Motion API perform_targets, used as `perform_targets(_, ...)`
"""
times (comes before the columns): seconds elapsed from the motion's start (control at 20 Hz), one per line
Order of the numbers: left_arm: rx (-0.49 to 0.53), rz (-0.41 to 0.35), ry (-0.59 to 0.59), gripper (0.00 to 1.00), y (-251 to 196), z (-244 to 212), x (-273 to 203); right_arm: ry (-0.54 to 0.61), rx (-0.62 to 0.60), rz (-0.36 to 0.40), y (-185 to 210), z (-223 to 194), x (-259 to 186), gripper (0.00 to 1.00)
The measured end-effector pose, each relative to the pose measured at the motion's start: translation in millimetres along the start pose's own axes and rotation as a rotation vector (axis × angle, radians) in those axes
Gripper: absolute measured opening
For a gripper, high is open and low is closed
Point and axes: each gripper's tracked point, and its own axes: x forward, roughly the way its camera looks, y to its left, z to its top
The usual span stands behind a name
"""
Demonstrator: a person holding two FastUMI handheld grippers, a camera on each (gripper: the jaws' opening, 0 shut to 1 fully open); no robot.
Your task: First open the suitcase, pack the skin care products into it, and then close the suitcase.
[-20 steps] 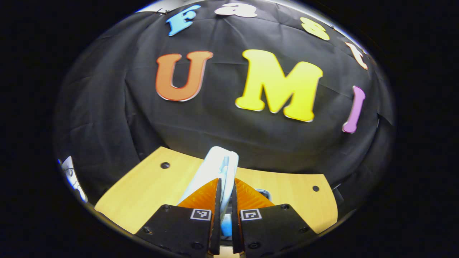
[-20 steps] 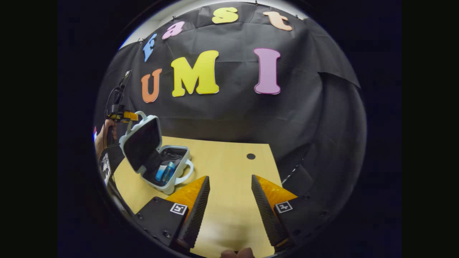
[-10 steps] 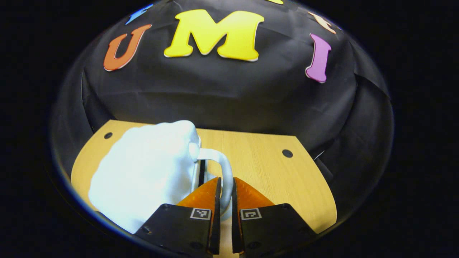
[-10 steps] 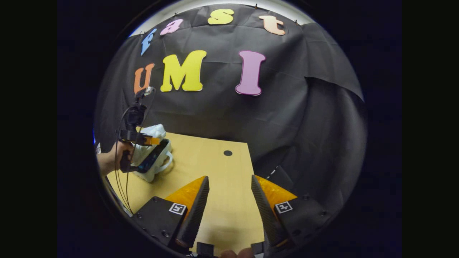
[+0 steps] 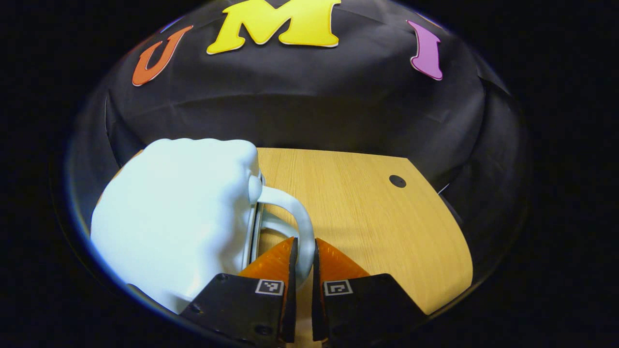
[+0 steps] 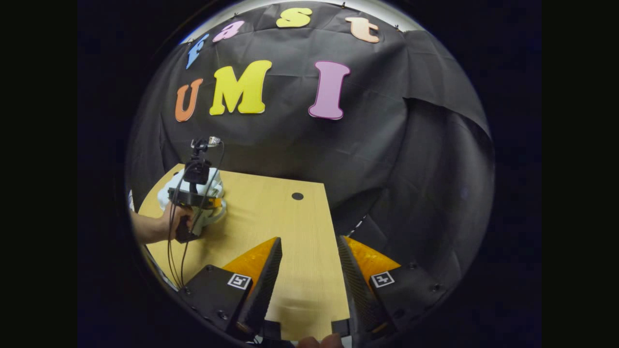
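The small white suitcase (image 5: pixel 179 212) lies with its lid down on the wooden table (image 5: pixel 377 227), filling the left of the left gripper view. My left gripper (image 5: pixel 303 263) is shut on the suitcase's upper handle (image 5: pixel 295 212); a second handle (image 5: pixel 275 225) lies just beneath it. The skin care products are hidden inside. In the right gripper view the suitcase (image 6: pixel 213 193) sits far off at the left, partly behind the left gripper (image 6: pixel 196 198) and the hand (image 6: pixel 174 217) holding it. My right gripper (image 6: pixel 305 270) hangs open over bare table (image 6: pixel 290 227) with nothing between its fingers.
The table has a round hole near its far right corner (image 5: pixel 397 181) (image 6: pixel 297 196). Black cloth walls stand close behind and to the right of the table. Cables (image 6: pixel 176 251) hang from the left gripper toward the table's near left edge.
The suitcase lid has swung down from upright to lying on the base, carried by my left gripper on the handle. The right gripper has stayed open and shifted slightly.
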Motion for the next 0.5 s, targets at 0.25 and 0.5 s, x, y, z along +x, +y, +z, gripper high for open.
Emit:
perform_targets(0.25,0.045,0.012,-0.063,0.27,-10,2,3,-0.031,-0.009,0.008,7,1,1,0.71)
perform_targets(0.5,0.012,-0.062,-0.102,0.99,-36,12,-26,-0.127,-0.016,0.038,28,21,16,0.71)
